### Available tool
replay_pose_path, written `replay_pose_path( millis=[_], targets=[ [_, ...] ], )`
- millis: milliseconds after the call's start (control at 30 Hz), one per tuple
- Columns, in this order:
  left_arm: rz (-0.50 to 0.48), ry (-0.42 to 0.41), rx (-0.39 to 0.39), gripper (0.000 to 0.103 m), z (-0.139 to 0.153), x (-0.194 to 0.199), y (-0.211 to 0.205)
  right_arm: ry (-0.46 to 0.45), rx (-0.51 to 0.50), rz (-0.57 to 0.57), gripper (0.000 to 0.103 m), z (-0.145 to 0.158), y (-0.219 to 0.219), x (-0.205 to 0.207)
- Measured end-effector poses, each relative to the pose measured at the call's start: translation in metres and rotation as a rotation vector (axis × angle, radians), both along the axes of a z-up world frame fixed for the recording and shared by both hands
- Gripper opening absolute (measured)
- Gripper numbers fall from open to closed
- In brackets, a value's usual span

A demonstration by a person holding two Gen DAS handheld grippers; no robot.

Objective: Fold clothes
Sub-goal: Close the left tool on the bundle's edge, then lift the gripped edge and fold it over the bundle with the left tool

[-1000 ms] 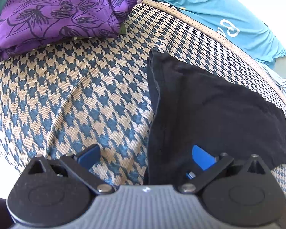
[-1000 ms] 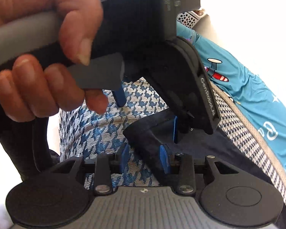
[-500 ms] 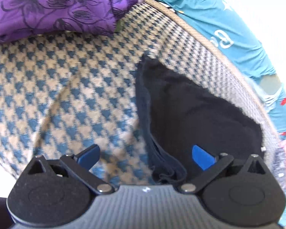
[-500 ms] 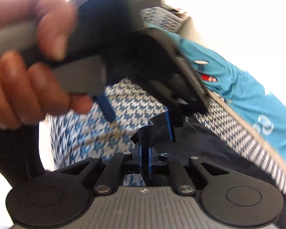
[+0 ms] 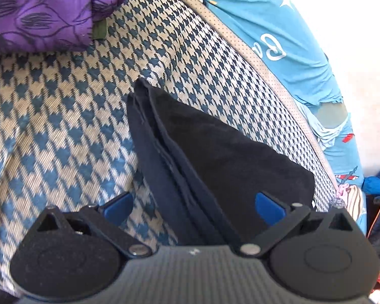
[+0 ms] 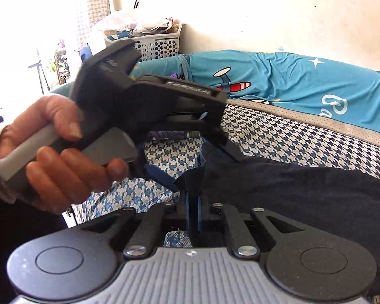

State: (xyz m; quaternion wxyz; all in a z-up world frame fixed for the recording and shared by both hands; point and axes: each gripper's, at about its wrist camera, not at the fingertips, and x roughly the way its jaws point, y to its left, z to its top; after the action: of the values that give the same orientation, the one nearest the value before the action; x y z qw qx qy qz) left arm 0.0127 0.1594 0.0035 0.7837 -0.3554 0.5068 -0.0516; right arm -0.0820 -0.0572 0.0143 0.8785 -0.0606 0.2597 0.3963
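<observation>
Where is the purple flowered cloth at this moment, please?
In the left wrist view the purple flowered cloth lies at the upper left on the houndstooth cover, apart from the dark garment and left of the turquoise sheet.

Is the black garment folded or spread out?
Folded: the black garment shows stacked layered edges along its left side on the houndstooth cover.

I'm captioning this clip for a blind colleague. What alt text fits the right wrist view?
The right gripper, jaws shut, pinches a corner of a dark navy garment lying on a blue and beige houndstooth cushion. Ahead, a hand holds the left gripper, jaws open over the same edge. Behind lie a turquoise printed sheet and a white laundry basket.
</observation>
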Motion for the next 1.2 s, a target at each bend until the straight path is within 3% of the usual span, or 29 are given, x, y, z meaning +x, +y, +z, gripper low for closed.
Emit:
replay_pose_path(
  millis=[100, 367, 467, 667, 833, 933, 1067, 1200],
  targets=[
    [-0.008, 0.010, -0.032, 0.095, -0.007, 0.011, -0.002, 0.026, 0.021, 0.004, 0.007, 0.000, -0.004, 0.003],
    [0.007, 0.023, -0.030, 0.040, -0.018, 0.028, -0.004, 0.082, 0.029, -0.044, 0.007, -0.007, -0.011, 0.009],
    [0.020, 0.035, -0.022, 0.030, -0.018, 0.026, -0.004, 0.086, 0.006, -0.072, 0.008, -0.013, -0.012, 0.013],
    [0.039, 0.042, -0.043, 0.030, -0.015, 0.023, -0.003, 0.014, -0.085, -0.071, 0.014, -0.020, -0.003, 0.007],
    [0.034, 0.030, -0.042, 0.030, -0.013, 0.023, -0.006, -0.014, -0.125, -0.036, 0.036, -0.026, 0.004, 0.000],
    [0.030, 0.022, -0.053, 0.030, -0.013, 0.024, -0.007, -0.050, -0.162, -0.027, 0.043, -0.030, 0.009, -0.004],
    [0.036, 0.030, -0.058, 0.030, -0.017, 0.024, -0.005, -0.090, -0.180, -0.028, 0.042, -0.036, 0.015, -0.003],
    [0.038, 0.030, -0.057, 0.031, -0.017, 0.020, 0.001, -0.146, -0.222, -0.014, 0.008, -0.036, 0.022, -0.008]
  ],
)
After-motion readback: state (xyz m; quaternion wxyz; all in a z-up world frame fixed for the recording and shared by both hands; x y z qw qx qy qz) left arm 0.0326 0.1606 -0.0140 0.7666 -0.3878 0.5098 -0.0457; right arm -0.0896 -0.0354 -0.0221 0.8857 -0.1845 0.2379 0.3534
